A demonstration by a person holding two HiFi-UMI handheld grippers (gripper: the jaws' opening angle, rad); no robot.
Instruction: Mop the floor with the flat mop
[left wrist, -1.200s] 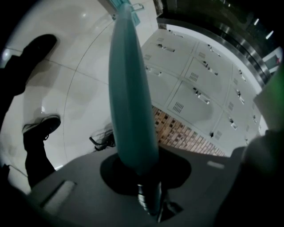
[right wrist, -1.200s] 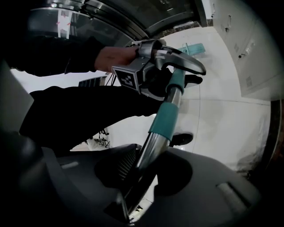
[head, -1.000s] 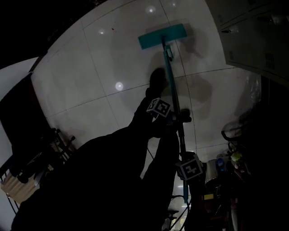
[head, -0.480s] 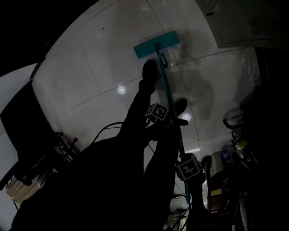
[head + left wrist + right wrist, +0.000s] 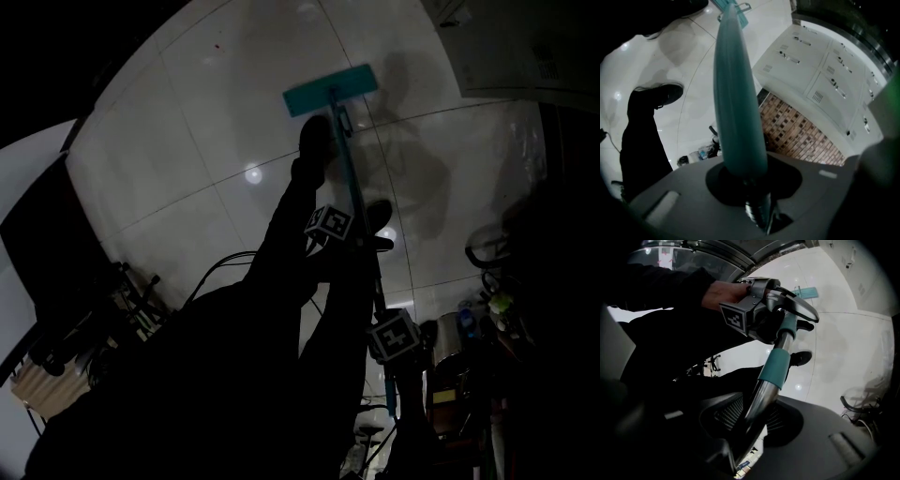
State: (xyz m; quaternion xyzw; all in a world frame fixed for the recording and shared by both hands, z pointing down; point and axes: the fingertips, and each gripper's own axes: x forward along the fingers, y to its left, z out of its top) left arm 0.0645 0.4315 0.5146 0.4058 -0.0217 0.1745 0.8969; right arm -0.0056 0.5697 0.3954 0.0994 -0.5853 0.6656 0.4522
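Note:
The flat mop's teal head (image 5: 330, 90) lies on the pale tiled floor (image 5: 187, 141) ahead of me. Its pole (image 5: 349, 178) runs back toward me through both grippers. My left gripper (image 5: 361, 246) is shut on the pole higher up, and the teal shaft (image 5: 738, 103) fills its view, with the mop head (image 5: 731, 7) at the top. My right gripper (image 5: 386, 323) is shut on the pole nearer its end, around the metal part below a teal sleeve (image 5: 777, 365). In the right gripper view the left gripper (image 5: 764, 315) shows further up the pole, and the mop head (image 5: 808, 291) lies beyond it.
White lockers (image 5: 506, 47) stand at the upper right, also seen in the left gripper view (image 5: 820, 70). Bottles and clutter (image 5: 478, 328) crowd the lower right. A rack (image 5: 122, 300) and a dark panel (image 5: 37, 234) stand at the left. My shoe (image 5: 314, 141) is beside the pole.
The mop head has slid a little farther away across the tiles. A foot has stepped forward beside the pole. Both grippers have kept their hold.

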